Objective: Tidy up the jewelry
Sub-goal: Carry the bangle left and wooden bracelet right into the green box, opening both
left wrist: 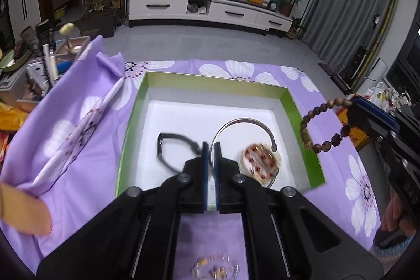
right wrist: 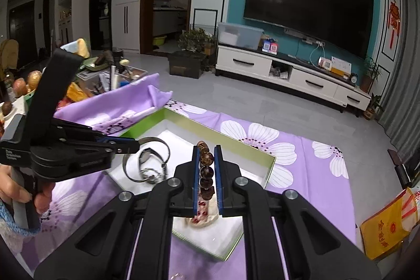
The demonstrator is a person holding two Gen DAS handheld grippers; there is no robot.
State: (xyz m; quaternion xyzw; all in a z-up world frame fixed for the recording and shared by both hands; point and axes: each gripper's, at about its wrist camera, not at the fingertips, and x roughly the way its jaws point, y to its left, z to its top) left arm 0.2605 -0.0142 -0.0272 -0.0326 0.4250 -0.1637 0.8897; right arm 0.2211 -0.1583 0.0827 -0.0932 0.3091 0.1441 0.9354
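Right tongs (right wrist: 208,151) clamp my brown wooden bead bracelet (left wrist: 321,123), loop hanging beside the green-rimmed white box (left wrist: 288,96); left tongs (left wrist: 209,146) nearly closed, empty, over the box.

At frame centre, the right gripper (right wrist: 207,158) pinches a wooden bead bracelet (right wrist: 206,162) above a green-rimmed white tray (right wrist: 270,164) on purple floral cloth (right wrist: 315,175).

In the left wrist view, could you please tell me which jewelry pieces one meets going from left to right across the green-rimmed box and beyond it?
Dark bangle → silver hoop → white piece with red dots → the box's right green wall → wooden bead bracelet, hanging from the right gripper.
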